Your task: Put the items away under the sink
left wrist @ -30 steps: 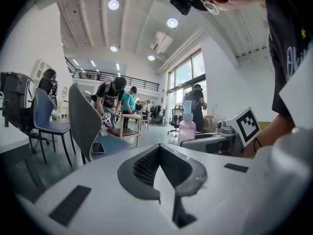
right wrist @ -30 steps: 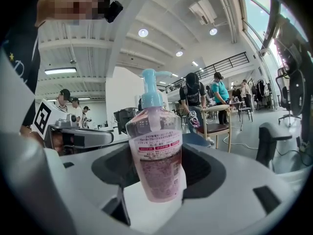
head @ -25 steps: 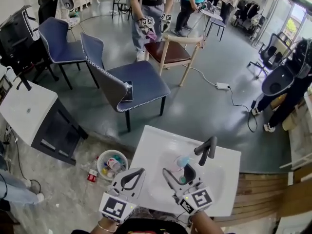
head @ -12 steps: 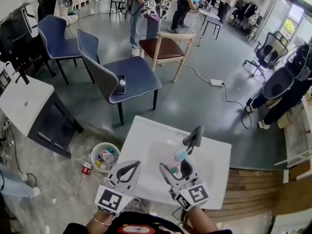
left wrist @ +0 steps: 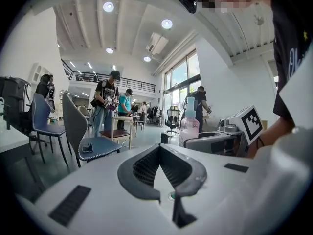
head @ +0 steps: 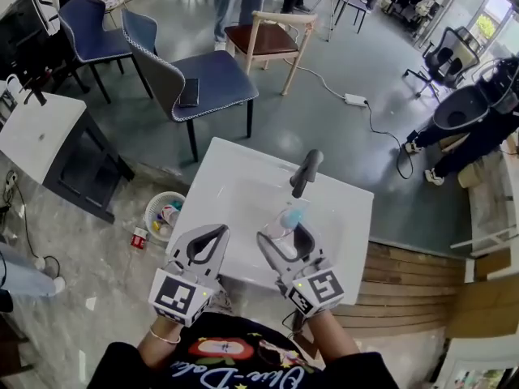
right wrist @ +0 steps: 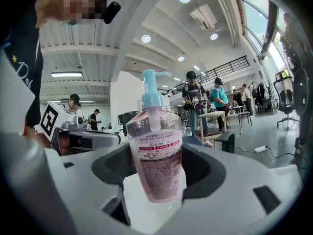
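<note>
We hold both grippers out front, side by side & near each other, marker cubes facing up at us. Left gripper [head: 214, 237]: fingers [left wrist: 146, 168] closed tip to tip, nothing betw. them. Right gripper [head: 285, 245]: fingers [right wrist: 208, 173] clamped on the lower part of a pump bottle [head: 286, 219]. Forearms bare, tucked close to our chest; bracelet [head: 165, 336] on left wrist.
</note>
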Available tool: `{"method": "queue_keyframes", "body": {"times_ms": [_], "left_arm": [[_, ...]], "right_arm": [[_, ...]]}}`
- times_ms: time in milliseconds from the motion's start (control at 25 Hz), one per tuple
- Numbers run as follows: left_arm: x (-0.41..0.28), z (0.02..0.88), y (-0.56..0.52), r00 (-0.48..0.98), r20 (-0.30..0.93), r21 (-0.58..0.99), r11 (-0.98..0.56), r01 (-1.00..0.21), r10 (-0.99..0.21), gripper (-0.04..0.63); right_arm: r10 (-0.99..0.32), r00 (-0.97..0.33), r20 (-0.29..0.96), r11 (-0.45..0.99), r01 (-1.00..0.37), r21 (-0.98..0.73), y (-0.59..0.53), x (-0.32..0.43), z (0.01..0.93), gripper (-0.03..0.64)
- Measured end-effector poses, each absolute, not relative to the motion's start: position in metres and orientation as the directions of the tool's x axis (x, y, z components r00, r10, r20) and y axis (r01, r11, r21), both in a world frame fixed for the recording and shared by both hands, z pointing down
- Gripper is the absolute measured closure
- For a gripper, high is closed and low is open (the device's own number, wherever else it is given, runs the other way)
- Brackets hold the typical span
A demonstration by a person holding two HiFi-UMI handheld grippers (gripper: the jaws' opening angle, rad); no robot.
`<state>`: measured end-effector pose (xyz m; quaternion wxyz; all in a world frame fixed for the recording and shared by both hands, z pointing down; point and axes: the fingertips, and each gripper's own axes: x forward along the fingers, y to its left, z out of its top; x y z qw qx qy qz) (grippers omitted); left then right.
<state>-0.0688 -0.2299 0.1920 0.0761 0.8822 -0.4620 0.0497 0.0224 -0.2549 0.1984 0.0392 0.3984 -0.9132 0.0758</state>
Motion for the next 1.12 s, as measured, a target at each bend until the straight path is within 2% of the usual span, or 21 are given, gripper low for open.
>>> {"method": "queue_keyframes", "body": {"times_ms": [1120], "left_arm": [[-0.020,0.164,-0.132,0.565,0.113,0.023,-0.566,-0.824,-0.817,0.589]], "right_arm": [[-0.680,-0.724,0.115,0.716,-0.690,-0.107,-0.151,0.060,0.185,0.296]]}}
